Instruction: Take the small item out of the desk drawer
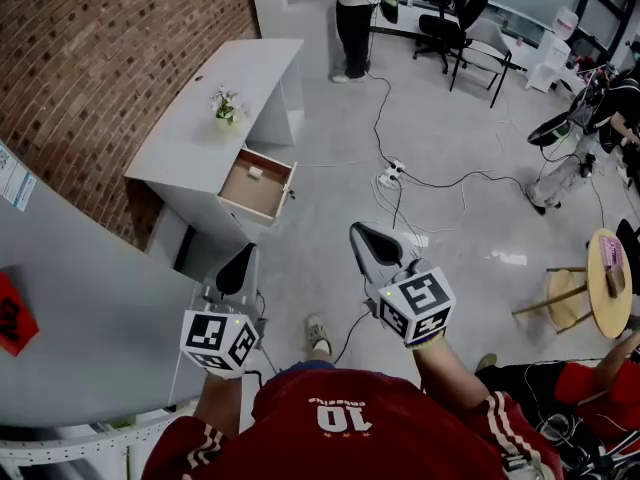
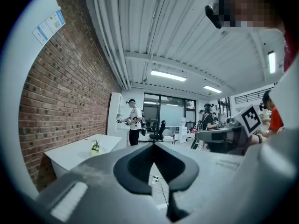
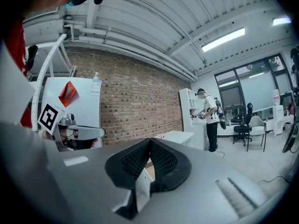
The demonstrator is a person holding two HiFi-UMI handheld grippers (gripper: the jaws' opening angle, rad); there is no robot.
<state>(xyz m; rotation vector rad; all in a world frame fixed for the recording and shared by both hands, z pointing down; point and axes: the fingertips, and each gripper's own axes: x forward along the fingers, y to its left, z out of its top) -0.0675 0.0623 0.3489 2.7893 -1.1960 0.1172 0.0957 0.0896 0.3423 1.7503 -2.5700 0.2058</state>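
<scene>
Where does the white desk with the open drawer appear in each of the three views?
Head view: white desk at upper left, against the brick wall.
Left gripper view: desk at lower left, below the wall.
Right gripper view: desk just right of centre, before the wall.
Shared landmark: the brick wall.

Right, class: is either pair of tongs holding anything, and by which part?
Nothing is held. The left tongs and the right tongs are both shut and empty; the small item lies in the open drawer.
</scene>
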